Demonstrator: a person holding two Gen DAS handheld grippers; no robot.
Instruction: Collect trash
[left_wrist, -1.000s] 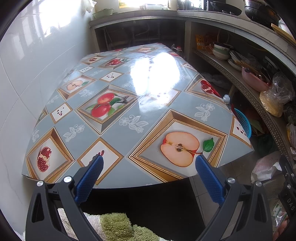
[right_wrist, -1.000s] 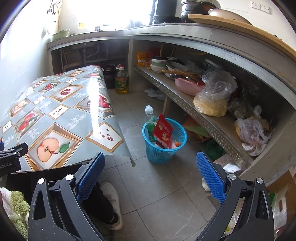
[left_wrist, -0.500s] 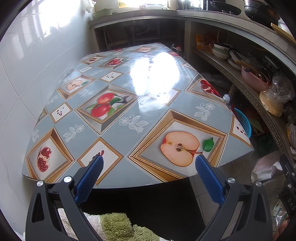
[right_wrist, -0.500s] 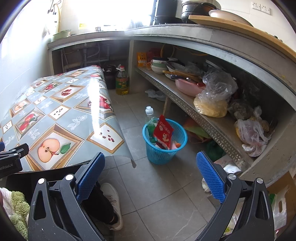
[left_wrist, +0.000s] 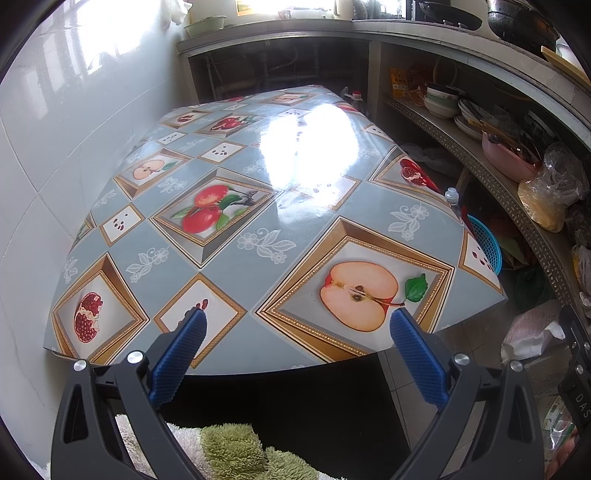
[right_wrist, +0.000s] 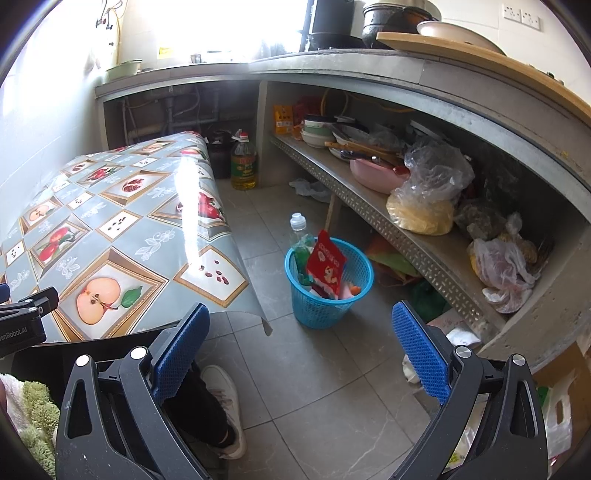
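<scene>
We hold both tongs, left gripper (left_wrist: 297, 332) & right gripper (right_wrist: 301, 328), spread & empty; blue plastic mesh trash basket (right_wrist: 328, 291) sits just ahead of right, already filled w/ wrappers, so collecting looks done; next probably checking floor.

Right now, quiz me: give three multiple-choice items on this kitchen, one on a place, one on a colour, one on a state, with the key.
1. Where does the basket stand?
A. on the table
B. on the floor beside the table
C. on the shelf

2. What colour is the basket?
A. blue
B. green
C. white

3. How are the right tongs?
A. shut on a wrapper
B. shut on nothing
C. open, holding nothing

Key:
1 B, it sits on the floor tiles off the table's corner.
2 A, its mesh wall is blue.
3 C, the blue pads stand wide apart with only floor between them.
</scene>
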